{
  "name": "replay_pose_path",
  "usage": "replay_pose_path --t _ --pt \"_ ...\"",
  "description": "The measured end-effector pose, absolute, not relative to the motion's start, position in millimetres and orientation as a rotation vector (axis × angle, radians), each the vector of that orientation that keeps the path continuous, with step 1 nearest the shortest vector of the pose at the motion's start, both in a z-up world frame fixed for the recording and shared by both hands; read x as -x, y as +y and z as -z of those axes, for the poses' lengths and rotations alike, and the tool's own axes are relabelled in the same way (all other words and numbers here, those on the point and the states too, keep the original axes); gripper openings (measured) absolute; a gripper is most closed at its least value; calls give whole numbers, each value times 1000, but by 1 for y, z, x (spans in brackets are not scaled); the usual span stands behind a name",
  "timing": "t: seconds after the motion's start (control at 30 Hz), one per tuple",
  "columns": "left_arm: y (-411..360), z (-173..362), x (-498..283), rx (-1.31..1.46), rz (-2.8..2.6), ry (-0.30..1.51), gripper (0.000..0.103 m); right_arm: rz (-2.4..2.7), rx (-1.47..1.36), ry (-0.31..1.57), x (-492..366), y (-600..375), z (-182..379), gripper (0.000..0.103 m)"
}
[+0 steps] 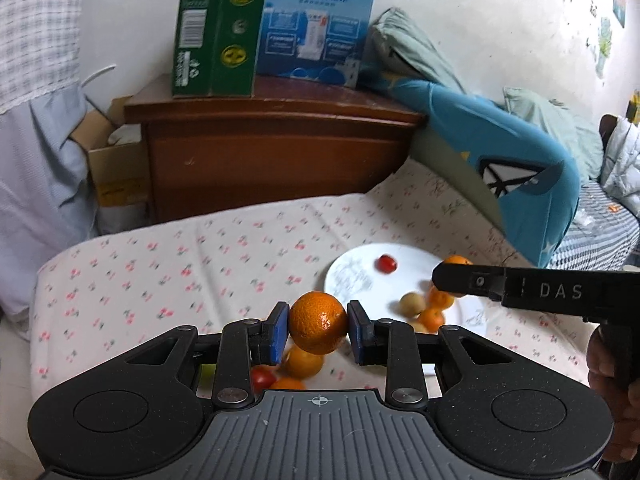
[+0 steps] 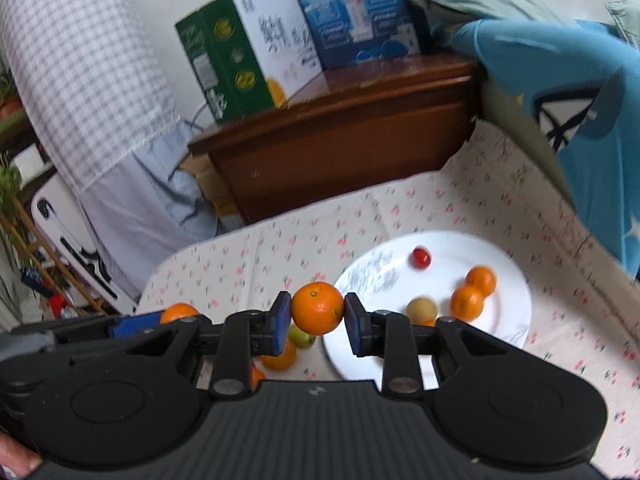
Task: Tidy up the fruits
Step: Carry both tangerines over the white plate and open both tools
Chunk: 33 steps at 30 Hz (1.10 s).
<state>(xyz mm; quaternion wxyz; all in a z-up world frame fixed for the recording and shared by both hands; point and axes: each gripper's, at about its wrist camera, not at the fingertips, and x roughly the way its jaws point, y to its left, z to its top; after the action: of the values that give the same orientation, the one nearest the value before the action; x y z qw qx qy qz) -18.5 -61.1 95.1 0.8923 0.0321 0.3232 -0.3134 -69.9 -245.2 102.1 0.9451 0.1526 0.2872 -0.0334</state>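
Where the tongs' black bodies block our view, loose fruit point(image 1: 303, 361) on the floral bedsheet point(image 1: 160, 264) shows only partly. Left tongs point(image 1: 318, 328) pinch one round orange mandarin point(image 1: 318, 323); right tongs point(image 2: 317, 312) pinch another mandarin point(image 2: 317, 308). Round white plate point(image 2: 508, 320) carries blurred fruit beside both.

Two close wrist views, shared plate point(image 1: 404, 256) point(image 2: 516, 280)

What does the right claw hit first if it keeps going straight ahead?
Likely the cloth-covered bed just left of the white plate, then the wooden cabinet beyond. The right claw is shut on an orange. Depth is unclear.
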Motion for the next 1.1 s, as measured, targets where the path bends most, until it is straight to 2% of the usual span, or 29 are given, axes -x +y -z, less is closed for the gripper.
replay_pose_path --t 0.33,1.1 --pt "-85 -98 5 -74 699 671 28 111 -333 575 61 -275 -108 28" --pt "-141 -50 -28 -148 761 768 28 179 -450 658 21 -317 -67 28"
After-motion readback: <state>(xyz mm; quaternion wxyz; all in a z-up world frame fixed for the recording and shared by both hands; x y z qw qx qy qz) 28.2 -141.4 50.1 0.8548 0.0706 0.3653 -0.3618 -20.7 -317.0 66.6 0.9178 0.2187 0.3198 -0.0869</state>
